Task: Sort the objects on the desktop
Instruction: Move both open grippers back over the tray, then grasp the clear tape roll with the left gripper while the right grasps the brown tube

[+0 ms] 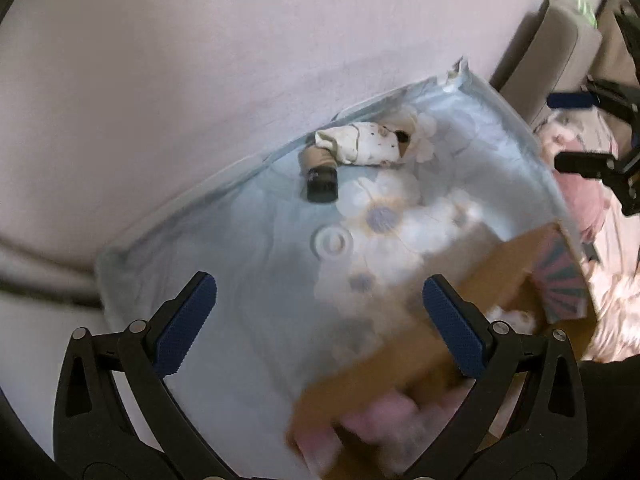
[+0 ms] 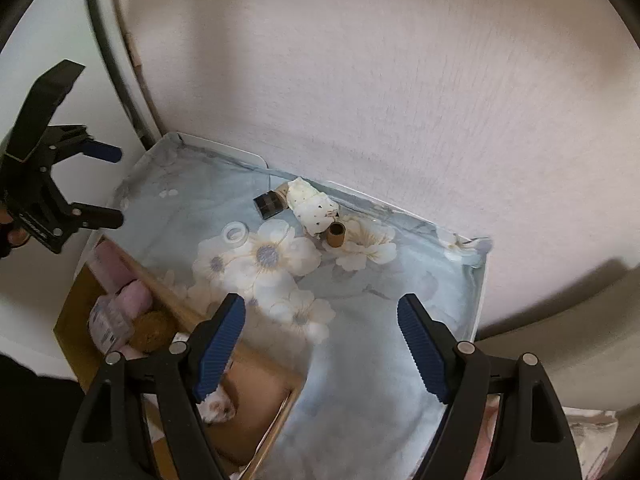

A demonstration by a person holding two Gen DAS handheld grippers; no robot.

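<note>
A crumpled white tissue [image 1: 360, 144] [image 2: 312, 204] lies at the far edge of the blue flowered tabletop [image 1: 240, 280] [image 2: 380, 280], against the wall. Beside it are a small black-capped brown bottle [image 1: 320, 178] [image 2: 268, 204], a short brown cardboard tube [image 2: 336, 236] and a white ring-shaped lid [image 1: 332, 240] [image 2: 236, 236]. My left gripper [image 1: 320, 324] [image 2: 108, 184] hangs open above the cloth with nothing between its fingers. My right gripper [image 2: 324, 344] [image 1: 576, 132] is open and empty too, above the cloth's near part. Both are well short of the objects.
An open cardboard box [image 1: 500, 264] [image 2: 72, 312] stands at the table's near edge, holding pink rolls [image 2: 132, 300], a clear plastic bottle [image 2: 108, 320] and a brown ball [image 2: 152, 330]. A pale wall runs behind the table. Pink bedding [image 1: 612, 292] lies beyond the box.
</note>
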